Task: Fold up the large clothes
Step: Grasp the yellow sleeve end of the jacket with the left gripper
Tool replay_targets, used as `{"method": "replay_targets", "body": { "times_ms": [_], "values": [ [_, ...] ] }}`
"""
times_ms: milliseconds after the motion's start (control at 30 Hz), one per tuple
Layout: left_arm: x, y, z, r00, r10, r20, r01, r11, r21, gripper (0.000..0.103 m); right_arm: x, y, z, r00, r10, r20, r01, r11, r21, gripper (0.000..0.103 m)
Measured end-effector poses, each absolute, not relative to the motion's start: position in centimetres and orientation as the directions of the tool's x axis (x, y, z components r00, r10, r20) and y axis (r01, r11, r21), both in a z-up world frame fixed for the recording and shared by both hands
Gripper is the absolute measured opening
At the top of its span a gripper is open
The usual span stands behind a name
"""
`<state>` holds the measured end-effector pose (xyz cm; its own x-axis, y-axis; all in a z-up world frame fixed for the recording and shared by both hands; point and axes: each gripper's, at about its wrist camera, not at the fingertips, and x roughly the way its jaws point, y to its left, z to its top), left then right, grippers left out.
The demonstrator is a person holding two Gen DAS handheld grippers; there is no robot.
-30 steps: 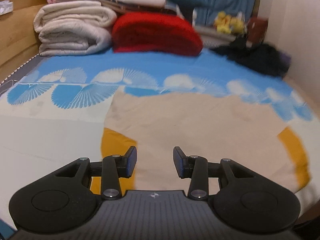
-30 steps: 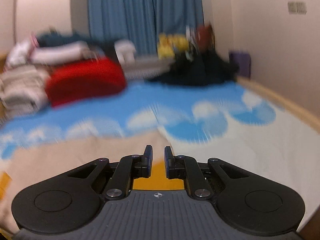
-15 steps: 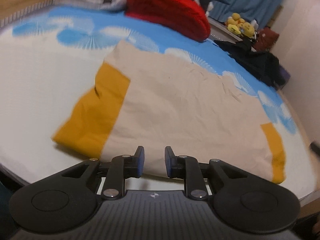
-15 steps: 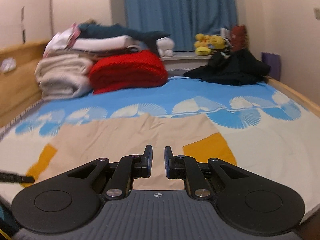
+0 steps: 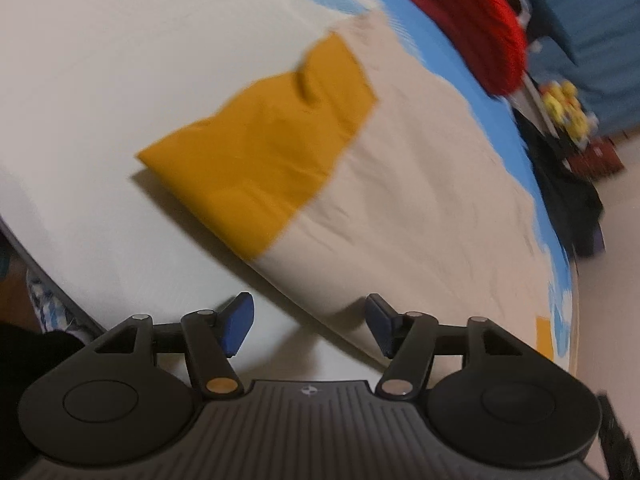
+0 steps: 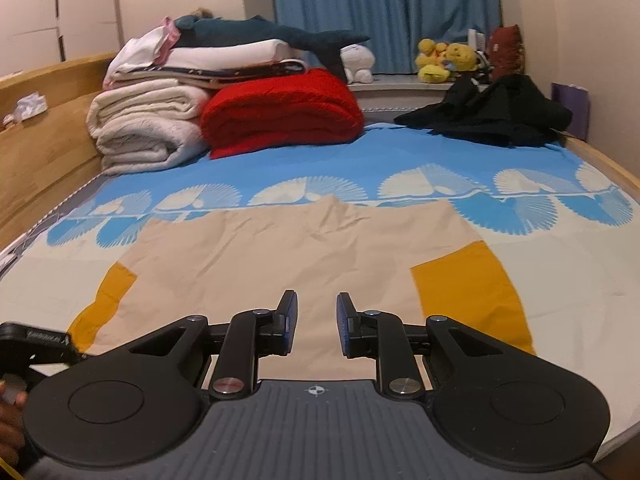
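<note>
Beige shirt (image 6: 304,248) flat on bed (image 6: 560,280) — thin, limp, light; I take near hem corners by mustard sleeves (image 5: 260,152). Left gripper (image 5: 310,328) just opening, empty; right gripper (image 6: 316,320) opening slightly — nothing between.

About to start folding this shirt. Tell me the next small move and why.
Probably ease the left gripper forward onto the beige shirt's hem and close. Its jaws have just been opening, nothing is between them, and the hem edge lies just ahead, flat on the bed sheet.

The bed (image 6: 560,280) carries a beige-and-mustard garment (image 6: 304,248), folded blankets (image 6: 148,128) and black clothes (image 6: 492,112).
</note>
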<state>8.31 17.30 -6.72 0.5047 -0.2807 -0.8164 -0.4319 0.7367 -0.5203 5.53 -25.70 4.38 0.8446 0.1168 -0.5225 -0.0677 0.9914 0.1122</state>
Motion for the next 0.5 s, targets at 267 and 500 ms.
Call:
{"method": "replay_targets", "body": {
  "times_ms": [267,500],
  "values": [
    [8.5,19.3,-7.6,0.609,-0.166,-0.776,-0.527,0.646,-0.552,0.072,6.3,-24.1,3.7,0.816,0.149,-0.559,-0.101,0.988,0.115,0.023],
    [9.1,19.3,-8.0,0.671,-0.144,-0.727,-0.507,0.627,-0.592,0.018,7.0,-22.7,2.9,0.791,0.168,-0.588,-0.127,0.986,0.11,0.023]
  ]
}}
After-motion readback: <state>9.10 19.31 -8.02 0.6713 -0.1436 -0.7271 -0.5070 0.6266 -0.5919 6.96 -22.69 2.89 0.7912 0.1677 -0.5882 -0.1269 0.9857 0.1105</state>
